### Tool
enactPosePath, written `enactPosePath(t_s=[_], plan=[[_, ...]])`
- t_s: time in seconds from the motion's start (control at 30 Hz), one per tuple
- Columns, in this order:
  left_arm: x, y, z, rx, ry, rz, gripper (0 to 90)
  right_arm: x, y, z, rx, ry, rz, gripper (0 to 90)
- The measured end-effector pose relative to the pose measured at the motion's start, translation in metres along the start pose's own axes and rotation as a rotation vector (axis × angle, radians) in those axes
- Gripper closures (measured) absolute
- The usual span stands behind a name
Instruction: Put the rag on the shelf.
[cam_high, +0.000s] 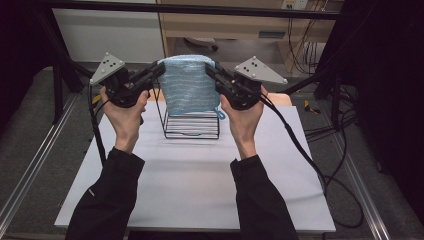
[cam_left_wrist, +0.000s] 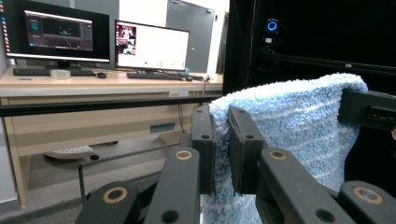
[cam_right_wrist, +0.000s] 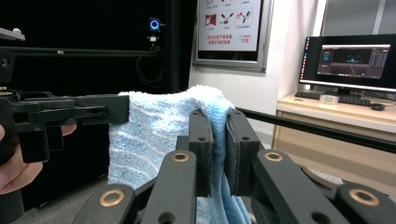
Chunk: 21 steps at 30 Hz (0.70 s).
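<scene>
Above the black wire rack (cam_high: 192, 125) on the white surface (cam_high: 200, 190), I have the left hand-held gripper (cam_high: 159, 70) clamped on the left top corner of the light blue towel (cam_high: 189, 85), so it hangs flat. My right hand-held gripper (cam_high: 211, 70) pinches the opposite corner, which I judge keeps the cloth spread for draping over the rack.

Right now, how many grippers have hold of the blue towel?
2. The left gripper clamps the blue towel at its upper left corner, the right gripper at its upper right, above the wire rack.
</scene>
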<state>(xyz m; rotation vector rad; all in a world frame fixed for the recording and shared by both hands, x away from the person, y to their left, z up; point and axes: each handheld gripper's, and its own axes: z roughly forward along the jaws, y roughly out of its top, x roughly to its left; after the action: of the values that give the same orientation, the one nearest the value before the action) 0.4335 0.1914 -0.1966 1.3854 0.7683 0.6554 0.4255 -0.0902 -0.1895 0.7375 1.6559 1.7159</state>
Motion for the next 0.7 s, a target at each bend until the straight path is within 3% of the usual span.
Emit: enactPosePath(t_s=[0.5,0.7], plan=[[0.007,0.031,0.017,-0.042,0.015,-0.004,81.7,-0.013,0.025,0.017,-0.043,-0.013,-0.010,82.9],[0.011,0.036,0.022,-0.060,0.012,-0.028,81.7,-0.017,0.034,0.024,-0.052,-0.020,-0.027,82.9]])
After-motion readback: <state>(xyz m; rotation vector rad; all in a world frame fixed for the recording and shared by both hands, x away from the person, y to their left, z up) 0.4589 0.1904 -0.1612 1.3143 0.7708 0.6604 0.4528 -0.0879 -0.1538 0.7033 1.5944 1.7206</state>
